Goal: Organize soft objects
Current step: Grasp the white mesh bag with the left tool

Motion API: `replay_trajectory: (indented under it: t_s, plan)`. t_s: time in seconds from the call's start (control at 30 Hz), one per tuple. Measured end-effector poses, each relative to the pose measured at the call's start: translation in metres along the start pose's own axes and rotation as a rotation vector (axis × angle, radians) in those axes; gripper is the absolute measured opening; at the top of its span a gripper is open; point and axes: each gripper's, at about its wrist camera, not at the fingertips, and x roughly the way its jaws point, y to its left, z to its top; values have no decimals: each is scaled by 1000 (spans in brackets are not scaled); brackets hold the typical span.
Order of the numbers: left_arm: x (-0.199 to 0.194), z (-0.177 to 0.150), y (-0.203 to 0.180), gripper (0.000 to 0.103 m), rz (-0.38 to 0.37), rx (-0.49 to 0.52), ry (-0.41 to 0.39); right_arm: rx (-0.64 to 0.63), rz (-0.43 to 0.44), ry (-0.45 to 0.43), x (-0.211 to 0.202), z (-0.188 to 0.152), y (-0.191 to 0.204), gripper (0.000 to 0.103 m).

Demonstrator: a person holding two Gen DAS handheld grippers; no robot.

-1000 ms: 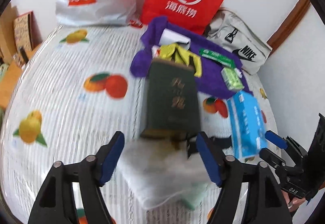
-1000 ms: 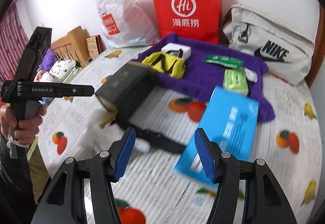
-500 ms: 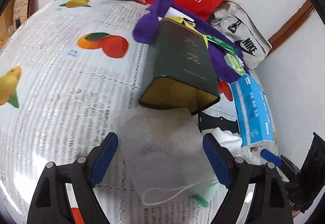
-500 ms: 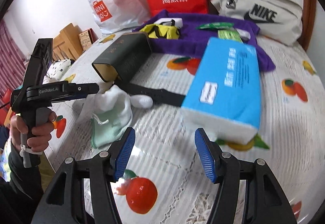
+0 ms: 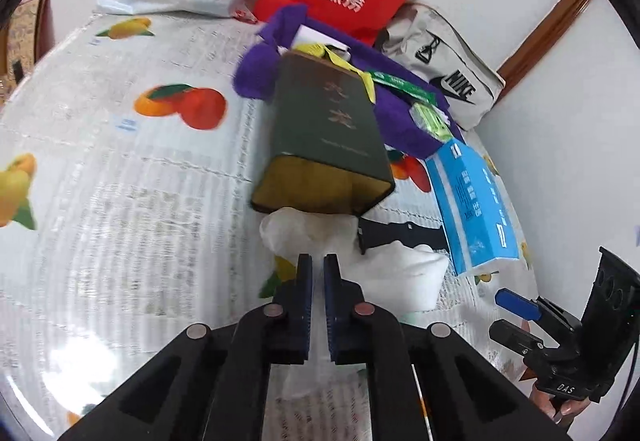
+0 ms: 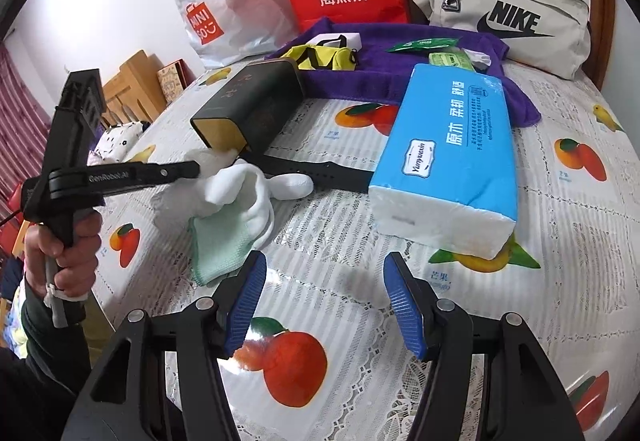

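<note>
Left wrist view: the left gripper point(image 5: 318, 273) has its 2 jaws pinched nearly together on the white cloth point(image 5: 308, 233), which lies on the fruit-print bedspread point(image 5: 120, 201) just below the dark green box point(image 5: 328, 137). Right wrist view: the right gripper point(image 6: 325, 301) stands wide with nothing between its jaws, over the bedspread near a pale green cloth point(image 6: 218, 245) and the blue tissue pack point(image 6: 452, 153).
</note>
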Motion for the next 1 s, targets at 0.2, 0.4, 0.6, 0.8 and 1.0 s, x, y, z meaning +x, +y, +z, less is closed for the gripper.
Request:
replay_trajectory:
  t_s: [0.2, 0.4, 0.6, 0.8, 1.0]
  plan:
    - [-14, -5, 27, 6, 140, -6, -4, -12, -4, 2, 1, -2, 6, 61]
    - [-4, -14, 30, 27, 163, 43, 16, -23, -9, 17, 8, -3, 9, 60]
    - [7, -18, 9, 57, 190, 145, -6, -29, -22, 21, 9, -2, 11, 60]
    - [11, -26, -4, 49, 285, 260, -35, -50, -35, 36, 14, -1, 16, 60]
    - [3, -27, 6, 10, 315, 248, -66, -62, -29, 53, 22, 1, 22, 60]
